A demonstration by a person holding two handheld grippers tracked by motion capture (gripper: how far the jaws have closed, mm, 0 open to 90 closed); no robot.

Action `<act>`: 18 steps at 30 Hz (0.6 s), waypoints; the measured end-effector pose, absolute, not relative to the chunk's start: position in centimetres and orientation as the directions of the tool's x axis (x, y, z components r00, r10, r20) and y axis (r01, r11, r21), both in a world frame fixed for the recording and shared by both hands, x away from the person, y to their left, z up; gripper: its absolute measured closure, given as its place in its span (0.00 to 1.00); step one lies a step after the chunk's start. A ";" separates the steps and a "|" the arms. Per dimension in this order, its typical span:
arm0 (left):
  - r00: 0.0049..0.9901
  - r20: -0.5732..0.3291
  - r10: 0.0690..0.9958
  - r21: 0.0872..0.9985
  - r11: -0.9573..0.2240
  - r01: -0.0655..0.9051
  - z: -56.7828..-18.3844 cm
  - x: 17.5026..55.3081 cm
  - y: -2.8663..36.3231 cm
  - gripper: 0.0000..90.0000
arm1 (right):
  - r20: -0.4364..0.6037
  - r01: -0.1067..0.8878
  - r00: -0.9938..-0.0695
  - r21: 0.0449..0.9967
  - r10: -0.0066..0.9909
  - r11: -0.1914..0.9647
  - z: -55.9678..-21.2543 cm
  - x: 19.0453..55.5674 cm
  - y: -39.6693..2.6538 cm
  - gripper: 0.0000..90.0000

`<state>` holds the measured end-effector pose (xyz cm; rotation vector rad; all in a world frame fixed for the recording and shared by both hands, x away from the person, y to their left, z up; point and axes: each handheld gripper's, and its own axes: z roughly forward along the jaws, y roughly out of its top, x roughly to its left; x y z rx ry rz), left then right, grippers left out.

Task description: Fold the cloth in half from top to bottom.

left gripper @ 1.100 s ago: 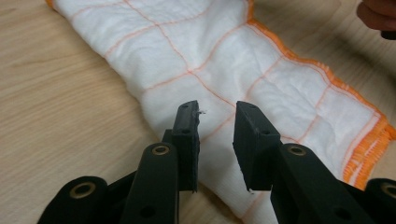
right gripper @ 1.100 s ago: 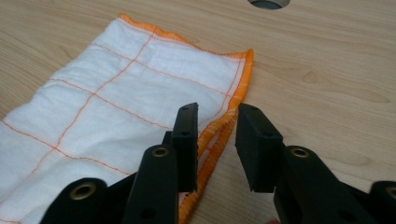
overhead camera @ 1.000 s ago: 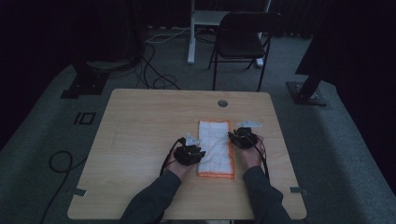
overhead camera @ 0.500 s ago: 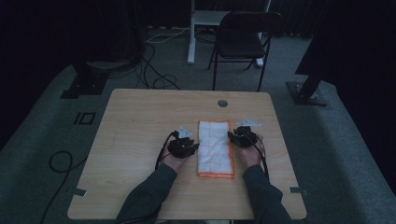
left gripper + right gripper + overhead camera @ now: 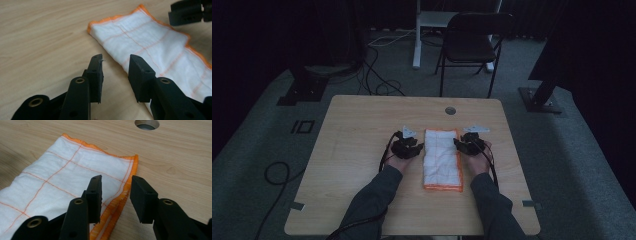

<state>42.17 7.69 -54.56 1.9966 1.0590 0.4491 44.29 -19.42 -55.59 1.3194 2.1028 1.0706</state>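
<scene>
Folded white cloth with orange hem [image 5: 442,159] lies flat mid-table [image 5: 362,125], between both grippers. Left gripper [image 5: 115,72] just beside its left long edge, jaws just been opening, nothing gripped. Right gripper [image 5: 116,197] straddles the right hem, jaws opening; apparently not pinching.

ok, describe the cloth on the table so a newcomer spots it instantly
On the light wooden table, look between the two black grippers in the person's hands, right of centre. The cloth lies flat there, folded into a long rectangle. It is white with thin orange grid lines and an orange stitched edge.
</scene>
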 end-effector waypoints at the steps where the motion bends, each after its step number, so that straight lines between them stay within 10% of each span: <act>1: 0.580 -0.056 0.813 0.794 -0.316 0.519 -54.6 42.4 7.6 0.72 | 0.039 0.558 -0.451 0.792 0.892 0.247 -55.7 44.4 -19.4 0.68; 18: 0.532 -0.077 0.843 0.782 -0.280 0.557 -55.1 44.9 5.3 0.70 | 0.063 0.608 -0.378 0.769 0.924 0.196 -55.9 47.2 -19.2 0.76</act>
